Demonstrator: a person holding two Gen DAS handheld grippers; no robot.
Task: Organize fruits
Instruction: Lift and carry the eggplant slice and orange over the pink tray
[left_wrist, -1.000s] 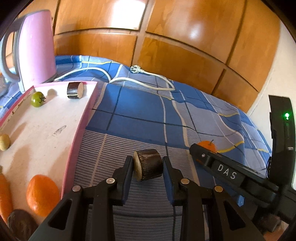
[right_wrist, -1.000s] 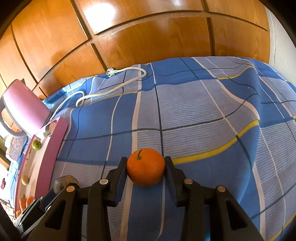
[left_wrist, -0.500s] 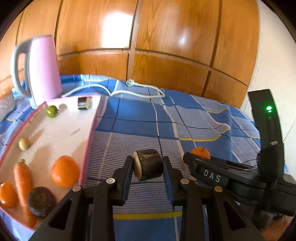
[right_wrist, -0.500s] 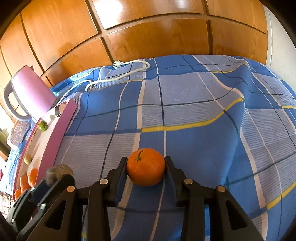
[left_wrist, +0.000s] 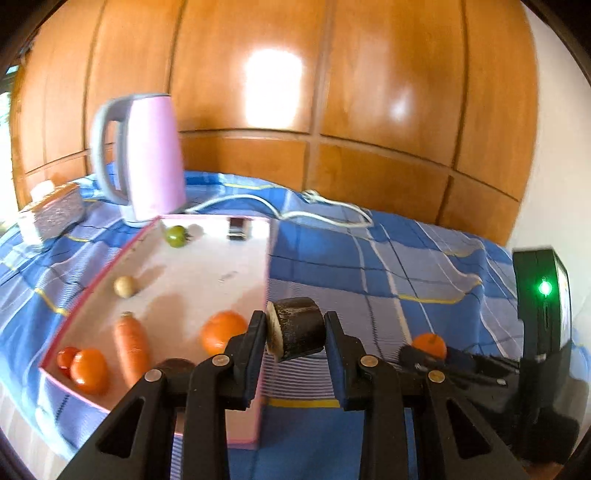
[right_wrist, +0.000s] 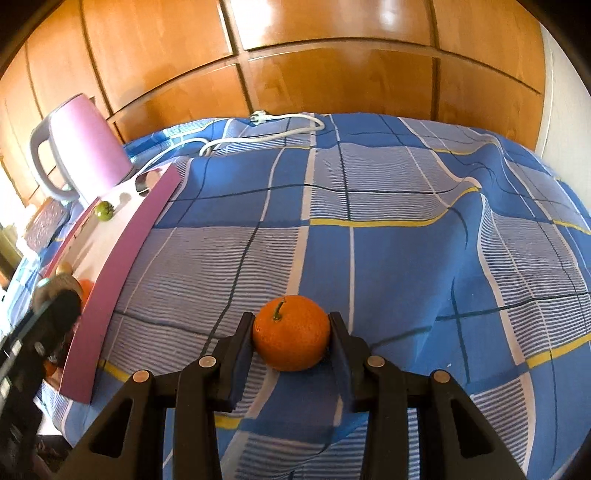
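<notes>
1. The left gripper (left_wrist: 295, 334) was clenched on a dark cylindrical piece (left_wrist: 294, 332), pale at its cut end, pressed between both pads and carried clear of the cloth.
2. The right gripper (right_wrist: 291, 334) was clenched on a mandarin (right_wrist: 291, 332), stem up, both fingers touching its sides. Whether it rested on the blue checked cloth (right_wrist: 369, 240) or hung just above it, I could not tell.
3. Ahead and to the left of the left jaws lay the pink-rimmed tray (left_wrist: 266, 266); its right rim ran just beyond the left fingertip.
4. The tray already held a mandarin on the tray (left_wrist: 221, 331) just left of the left finger, a carrot (left_wrist: 131, 345) further left, a larger tomato (left_wrist: 88, 370) with a smaller red one touching it at the near corner, a small pale round item (left_wrist: 125, 286) mid-tray, a green tomato (left_wrist: 176, 236) and another dark piece (left_wrist: 238, 229) at the far end. A dark round item sat partly hidden behind the left finger's base.
5. To the right of the left jaws, the right gripper with its mandarin showed low over the cloth, well apart from the tray.
6. Beyond the tray stood a pink kettle (left_wrist: 147, 158), its white cord (left_wrist: 314, 206) trailing across the cloth.
7. By my judgement the sorting was well advanced: most produce sat on the tray, and the two held items appeared to be the last off it. Setting both down on the tray was what remained.
</notes>
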